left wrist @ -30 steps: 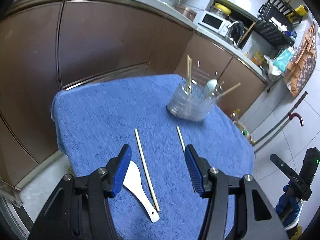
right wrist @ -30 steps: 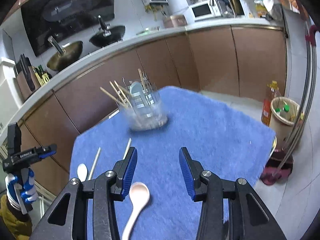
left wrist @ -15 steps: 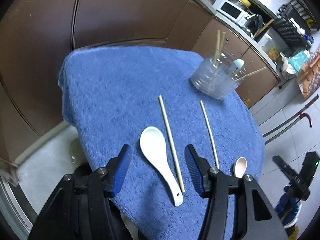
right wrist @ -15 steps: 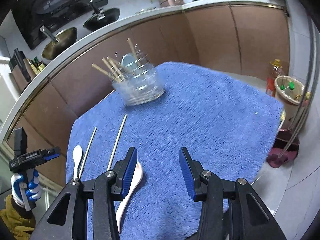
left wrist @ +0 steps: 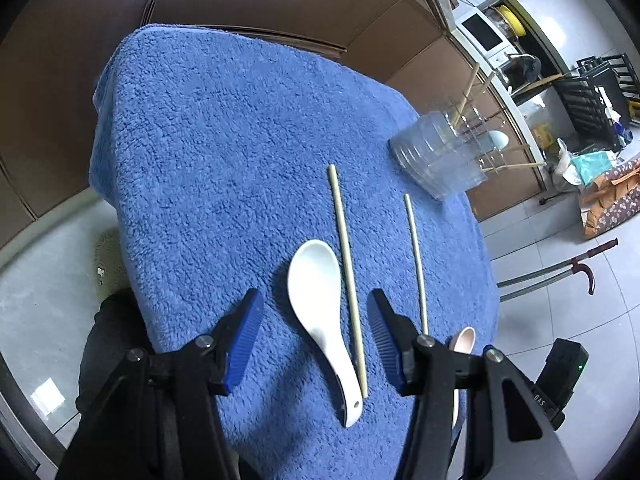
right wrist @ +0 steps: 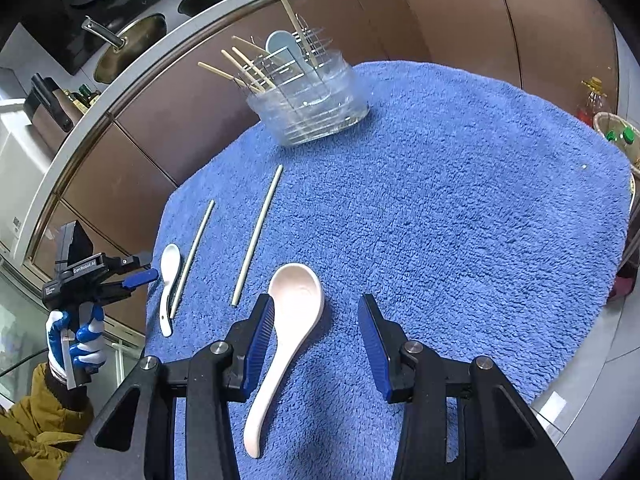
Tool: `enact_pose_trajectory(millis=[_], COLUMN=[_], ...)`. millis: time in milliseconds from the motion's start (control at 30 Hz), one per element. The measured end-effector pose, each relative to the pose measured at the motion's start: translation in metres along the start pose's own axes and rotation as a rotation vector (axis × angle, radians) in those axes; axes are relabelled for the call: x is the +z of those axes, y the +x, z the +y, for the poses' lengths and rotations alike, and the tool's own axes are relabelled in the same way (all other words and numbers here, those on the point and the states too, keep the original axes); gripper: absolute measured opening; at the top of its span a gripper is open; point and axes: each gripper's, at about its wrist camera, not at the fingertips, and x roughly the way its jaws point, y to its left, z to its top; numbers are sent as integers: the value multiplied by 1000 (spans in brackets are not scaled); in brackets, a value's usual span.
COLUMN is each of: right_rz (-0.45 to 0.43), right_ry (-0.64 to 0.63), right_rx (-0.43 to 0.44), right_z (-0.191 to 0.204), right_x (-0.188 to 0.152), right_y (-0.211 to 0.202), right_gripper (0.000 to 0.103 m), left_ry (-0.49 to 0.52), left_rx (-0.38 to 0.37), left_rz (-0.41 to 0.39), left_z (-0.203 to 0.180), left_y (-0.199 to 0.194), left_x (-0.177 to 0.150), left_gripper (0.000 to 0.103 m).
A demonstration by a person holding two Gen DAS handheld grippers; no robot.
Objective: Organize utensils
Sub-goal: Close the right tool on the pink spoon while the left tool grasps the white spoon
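Observation:
On the blue towel (left wrist: pixel 208 152) lie a white spoon (left wrist: pixel 320 304), two loose chopsticks (left wrist: pixel 346 256) (left wrist: pixel 416 256) and a pink spoon (right wrist: pixel 292 332). A clear utensil holder (right wrist: pixel 312 104) at the far edge holds several chopsticks and a pale blue spoon. My left gripper (left wrist: pixel 314 336) is open and empty, above the white spoon and one chopstick. My right gripper (right wrist: pixel 316 340) is open and empty, its left finger beside the pink spoon's bowl. The left gripper also shows in the right wrist view (right wrist: pixel 132 276).
Brown kitchen cabinets (right wrist: pixel 440 16) run behind the table. A bin with bottles (right wrist: pixel 612 132) stands on the floor at the right. A cane (left wrist: pixel 560 268) leans near the table edge. The towel's edges drop off to the tiled floor.
Both grippers have pulled back and tilted down over the table; the spoons and loose chopsticks now sit closer and larger between the fingers. Nothing has been taken hold of.

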Motion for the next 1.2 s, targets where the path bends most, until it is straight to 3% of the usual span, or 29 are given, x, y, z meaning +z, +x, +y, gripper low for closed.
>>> enact_pose_trajectory(millis=[667, 1000, 1200], right_rz=[59, 109, 152], right_ry=[16, -26, -84], right_rx=[36, 78, 71], right_z=[-12, -10, -3], right_x=[7, 18, 20], right_y=[29, 46, 53], right_gripper=[41, 41, 18], left_ry=[66, 130, 160], left_rx=[18, 98, 155], left_rz=[13, 6, -1], left_z=[-5, -16, -19], left_y=[22, 30, 34], left_x=[6, 11, 13], left_gripper=[31, 27, 12])
